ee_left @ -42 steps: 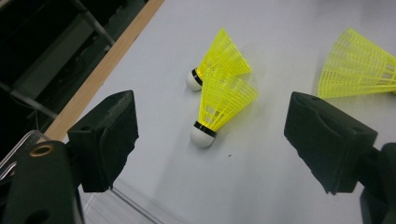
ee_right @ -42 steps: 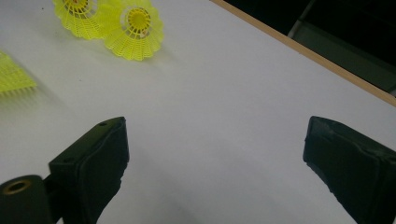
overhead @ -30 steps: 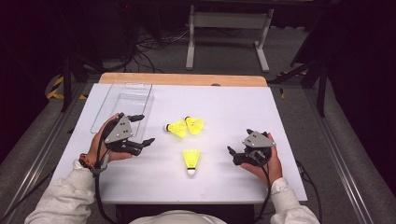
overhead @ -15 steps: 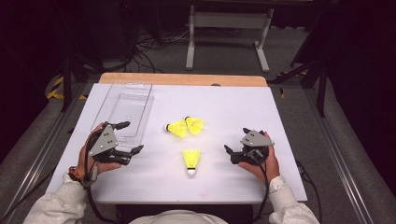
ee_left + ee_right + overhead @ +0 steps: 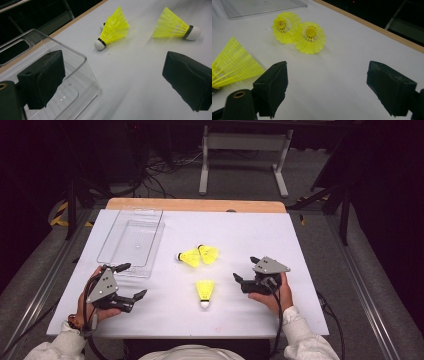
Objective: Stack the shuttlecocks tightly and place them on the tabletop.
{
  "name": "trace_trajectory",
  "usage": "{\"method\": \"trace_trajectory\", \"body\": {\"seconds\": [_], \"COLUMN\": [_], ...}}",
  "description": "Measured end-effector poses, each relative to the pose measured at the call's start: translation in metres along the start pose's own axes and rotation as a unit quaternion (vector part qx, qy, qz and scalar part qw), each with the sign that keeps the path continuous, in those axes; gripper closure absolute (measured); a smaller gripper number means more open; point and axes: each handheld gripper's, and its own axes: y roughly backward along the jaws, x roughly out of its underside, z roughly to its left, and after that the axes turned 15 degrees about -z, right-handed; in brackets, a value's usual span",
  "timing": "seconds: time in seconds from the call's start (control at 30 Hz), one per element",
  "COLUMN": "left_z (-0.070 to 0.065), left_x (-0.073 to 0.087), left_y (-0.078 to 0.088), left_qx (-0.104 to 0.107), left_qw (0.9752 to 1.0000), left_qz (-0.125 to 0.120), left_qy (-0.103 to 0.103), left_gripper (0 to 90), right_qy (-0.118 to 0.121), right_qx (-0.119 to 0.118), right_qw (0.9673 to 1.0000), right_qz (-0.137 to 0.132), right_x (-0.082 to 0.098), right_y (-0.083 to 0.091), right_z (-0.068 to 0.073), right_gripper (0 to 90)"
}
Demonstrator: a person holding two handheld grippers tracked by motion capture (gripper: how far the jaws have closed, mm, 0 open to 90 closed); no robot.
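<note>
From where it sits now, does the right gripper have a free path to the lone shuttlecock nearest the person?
Probably yes. The right gripper is open with nothing between its jaws, and only bare table lies between it and the lone shuttlecock. The shuttlecock pair lies farther back, off that path.

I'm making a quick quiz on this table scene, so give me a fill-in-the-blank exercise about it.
1. The number of yellow shuttlecocks on the white table is ___.
2. The clear plastic tray holds ___.
3. The left gripper has its jaws ___, with no thing between them.

Missing words: three; nothing; open
</note>
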Motion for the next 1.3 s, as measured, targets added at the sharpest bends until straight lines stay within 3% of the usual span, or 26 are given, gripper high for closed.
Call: {"method": "trace_trajectory", "body": {"seconds": [0.17, 0.27, 0.37, 0.57, 0.67, 0.9, 1.3], "left_z": [-0.003, -0.005, -0.003, -0.002, -0.002, -0.002, -0.001], "left_x": [0.007, 0.011, 0.014, 0.015, 0.015, 0.016, 0.018], "left_y": [0.015, 0.022, 0.024, 0.026, 0.026, 0.023, 0.021], "left_qx": [-0.008, -0.026, -0.025, -0.025, -0.02, -0.014, -0.001], "left_qw": [0.9999, 0.9997, 0.9996, 0.9994, 0.9995, 0.9996, 0.9996], "left_qz": [0.003, 0.006, 0.002, -0.002, -0.001, 0.002, 0.009], "left_qy": [0.012, 0.0, 0.015, 0.025, 0.024, 0.026, 0.028], "left_gripper": [3.3, 2.6, 2.7, 2.8, 4.7, 4.7, 5.4], "right_qy": [0.0, -0.005, -0.003, -0.018, -0.022, -0.024, -0.012], "right_qx": [-0.014, -0.029, -0.043, -0.044, -0.054, -0.081, -0.066], "right_qw": [0.9999, 0.9994, 0.9988, 0.9985, 0.9977, 0.9949, 0.9915], "right_qz": [0.008, 0.015, 0.022, 0.028, 0.034, 0.056, 0.111], "right_x": [-0.009, -0.013, -0.017, -0.021, -0.021, -0.019, -0.01], "right_y": [-0.016, -0.029, -0.044, -0.07, -0.08, -0.099, -0.135], "right_z": [0.008, 0.014, 0.019, 0.02, 0.021, 0.025, 0.03], "right_gripper": [22.2, 23.0, 23.1, 21.2, 24.1, 40.8, 53.7]}}
